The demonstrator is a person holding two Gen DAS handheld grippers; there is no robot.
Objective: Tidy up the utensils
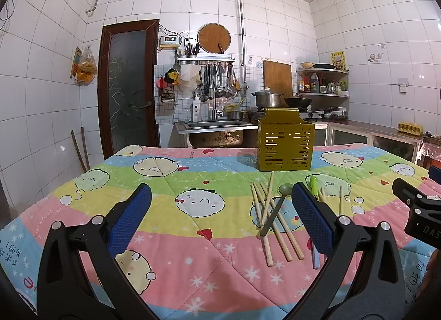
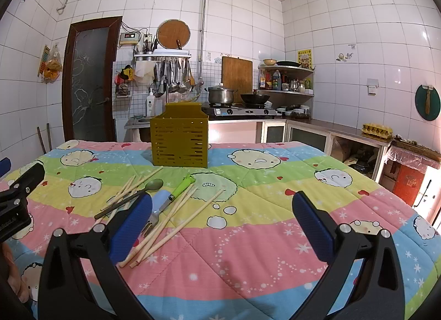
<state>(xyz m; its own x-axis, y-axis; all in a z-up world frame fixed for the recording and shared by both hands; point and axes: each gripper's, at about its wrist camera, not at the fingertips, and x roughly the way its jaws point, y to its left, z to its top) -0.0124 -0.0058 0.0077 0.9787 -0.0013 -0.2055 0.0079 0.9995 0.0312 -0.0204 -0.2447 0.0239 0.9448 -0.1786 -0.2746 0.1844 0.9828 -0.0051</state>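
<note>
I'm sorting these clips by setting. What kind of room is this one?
A home kitchen, most likely. A gas stove carries a steel pot and a wok, ladles hang from a wall rack above a sink, and the walls are white tile.

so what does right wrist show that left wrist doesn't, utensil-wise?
Right wrist only: the fork with its light blue handle, and the green-handled utensil in full.
Left wrist only: nothing extra among the utensils; its own finger hides much of that green handle.
Both: yellow slotted holder, chopsticks, dark spoon, the quilted cloth, with left gripper and right gripper open, empty.
</note>
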